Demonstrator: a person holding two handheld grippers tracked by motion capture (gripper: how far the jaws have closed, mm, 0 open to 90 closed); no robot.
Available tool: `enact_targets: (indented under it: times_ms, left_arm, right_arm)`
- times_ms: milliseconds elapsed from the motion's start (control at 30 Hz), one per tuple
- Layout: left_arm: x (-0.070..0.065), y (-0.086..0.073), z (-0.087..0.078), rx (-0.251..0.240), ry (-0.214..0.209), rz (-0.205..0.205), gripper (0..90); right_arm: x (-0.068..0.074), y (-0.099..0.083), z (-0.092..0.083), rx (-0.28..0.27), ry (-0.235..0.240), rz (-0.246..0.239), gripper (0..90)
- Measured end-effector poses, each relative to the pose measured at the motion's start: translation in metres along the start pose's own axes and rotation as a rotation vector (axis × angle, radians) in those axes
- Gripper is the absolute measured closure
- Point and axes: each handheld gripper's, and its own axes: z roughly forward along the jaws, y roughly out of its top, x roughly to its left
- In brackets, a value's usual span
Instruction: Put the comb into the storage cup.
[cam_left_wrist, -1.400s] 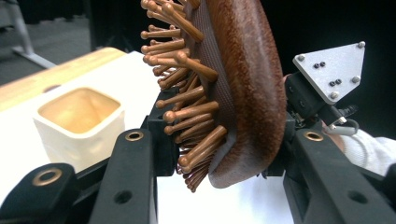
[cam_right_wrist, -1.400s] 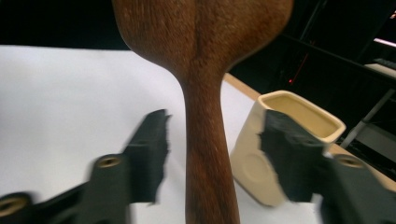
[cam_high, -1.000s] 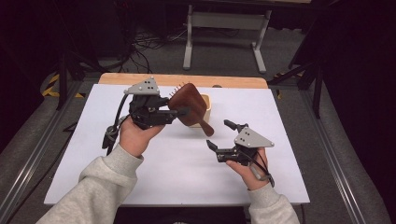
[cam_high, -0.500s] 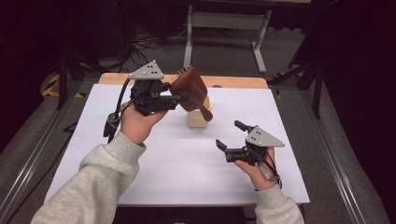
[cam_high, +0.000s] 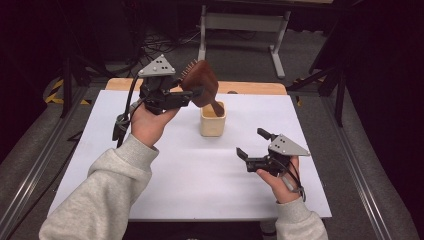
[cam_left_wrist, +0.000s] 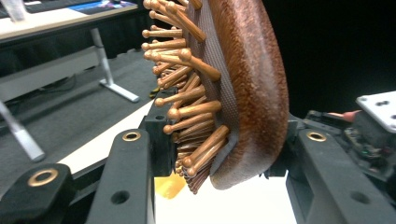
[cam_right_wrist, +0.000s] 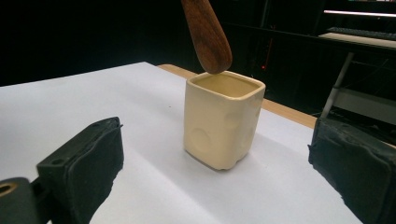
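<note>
Currently a wooden hairbrush is clamped by its head between the jaws of the left gripper, raised above the far-left part of the white table. In the left gripper view the brush head is seen edge-on, one jaw pressed on the bristle side, the other on the smooth wooden back; bristles are pointed to that view's left. The brush is tilted, with its handle angled down toward a cream square cup. In the right gripper view the handle tip is seen just over the cup's open mouth; whether rim and handle touch cannot be told.

The cup is stood upright on the table, near the far middle, just in front of a wooden board at the table's far edge.

The right gripper is held low over the near-right part of the table, well apart from the cup, and is pointed toward it. Its jaws are spread wide with nothing between them; they have just been opening. In the right gripper view the cup is framed between both black pads but is not touched by them.

Grey sleeves are seen on both forearms. A metal stand is seen on the floor beyond the table.
</note>
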Motion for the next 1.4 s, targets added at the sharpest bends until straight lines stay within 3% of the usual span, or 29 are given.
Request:
enact_targets:
  times_ms: [400, 767, 1400]
  left_arm:
    - [0.01, -0.003, 0.017, 0.0, 0.083, -0.015, 57.9]
    - [0.017, -0.006, 0.031, 0.011, 0.124, -0.033, 57.7]
    - [0.021, -0.016, 0.051, 0.061, 0.145, -0.043, 57.2]
  right_arm:
    - [-0.002, 0.0, -0.001, -0.004, -0.001, 0.0, 4.0]
    - [-0.003, 0.0, -0.003, -0.008, -0.004, 0.003, 4.0]
    - [-0.006, -0.001, -0.004, -0.016, -0.001, 0.009, 2.5]
